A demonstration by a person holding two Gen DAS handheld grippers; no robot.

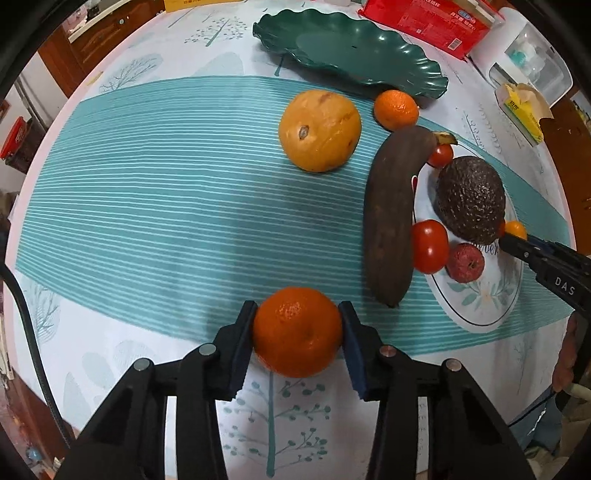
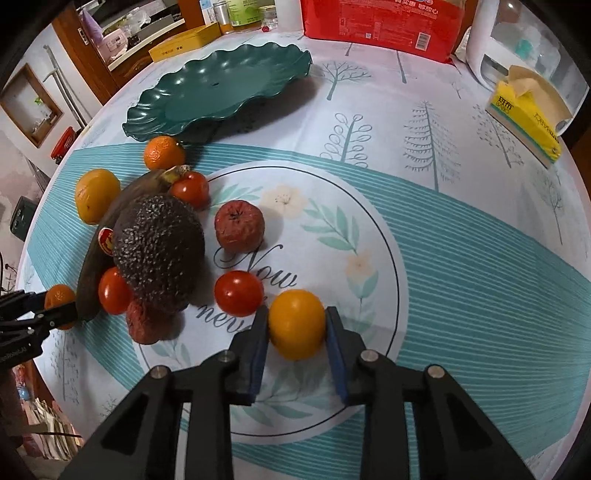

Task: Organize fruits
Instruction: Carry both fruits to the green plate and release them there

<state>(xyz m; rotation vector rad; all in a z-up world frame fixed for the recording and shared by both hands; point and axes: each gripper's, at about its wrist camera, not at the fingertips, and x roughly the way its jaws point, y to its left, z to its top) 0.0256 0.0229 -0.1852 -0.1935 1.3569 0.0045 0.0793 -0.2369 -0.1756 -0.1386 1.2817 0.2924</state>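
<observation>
My left gripper (image 1: 297, 334) is shut on an orange mandarin (image 1: 297, 332) just above the tablecloth. My right gripper (image 2: 297, 325) is shut on a small yellow-orange fruit (image 2: 297, 323) over the printed circle. A green wavy plate (image 1: 351, 51) stands empty at the back; it also shows in the right wrist view (image 2: 221, 85). A large orange (image 1: 319, 131), a small mandarin (image 1: 396, 109), a brown banana (image 1: 388, 218), a dark avocado (image 2: 159, 251), red tomatoes (image 2: 238, 293) and a wrinkled red fruit (image 2: 239, 226) lie between.
A red package (image 2: 380, 26) and a white appliance (image 2: 517, 48) stand at the back edge. A yellow tissue box (image 2: 524, 110) lies at the right. A yellow box (image 2: 184, 42) lies beyond the plate.
</observation>
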